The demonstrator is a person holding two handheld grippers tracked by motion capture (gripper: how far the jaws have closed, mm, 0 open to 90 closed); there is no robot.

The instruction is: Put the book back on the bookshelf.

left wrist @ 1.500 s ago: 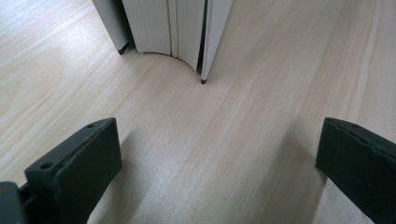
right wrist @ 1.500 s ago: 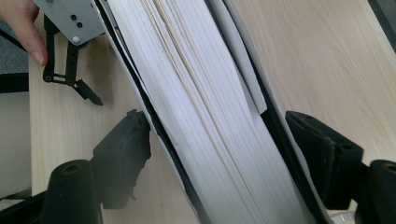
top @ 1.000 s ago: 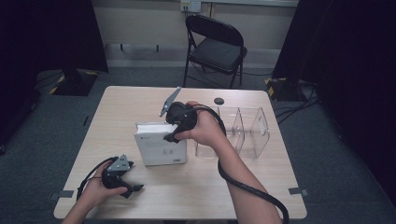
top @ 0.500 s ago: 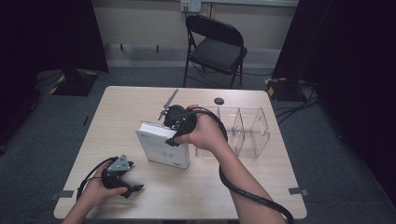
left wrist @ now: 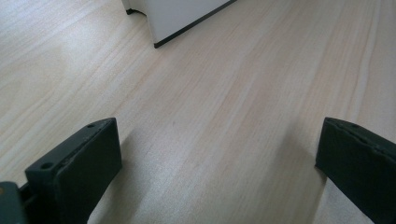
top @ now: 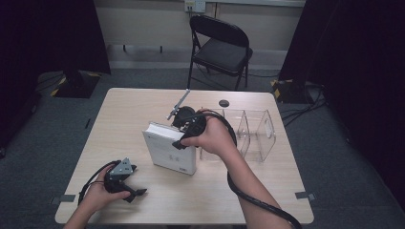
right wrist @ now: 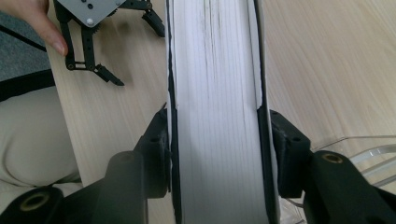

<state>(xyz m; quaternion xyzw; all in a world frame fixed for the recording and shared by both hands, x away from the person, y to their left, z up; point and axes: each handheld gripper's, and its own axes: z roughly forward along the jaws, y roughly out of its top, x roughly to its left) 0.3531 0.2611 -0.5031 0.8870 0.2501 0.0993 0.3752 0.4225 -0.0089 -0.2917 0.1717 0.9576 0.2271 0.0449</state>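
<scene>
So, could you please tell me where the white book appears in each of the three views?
High view: the book stands tilted at the table's middle, gripped by the right gripper.
Left gripper view: its lower corner is at the top edge, left of centre.
Right gripper view: its page edge runs up the centre, between the jaws.
Shared landmark: the pale wooden table.

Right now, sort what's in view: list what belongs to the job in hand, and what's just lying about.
In the job:
- book, clamped on its page edge
- right gripper, jaws pressed on both covers
- clear rack, next to the book

Lying about:
- left gripper, open and idle on the table
- small black disc
- chair
</scene>
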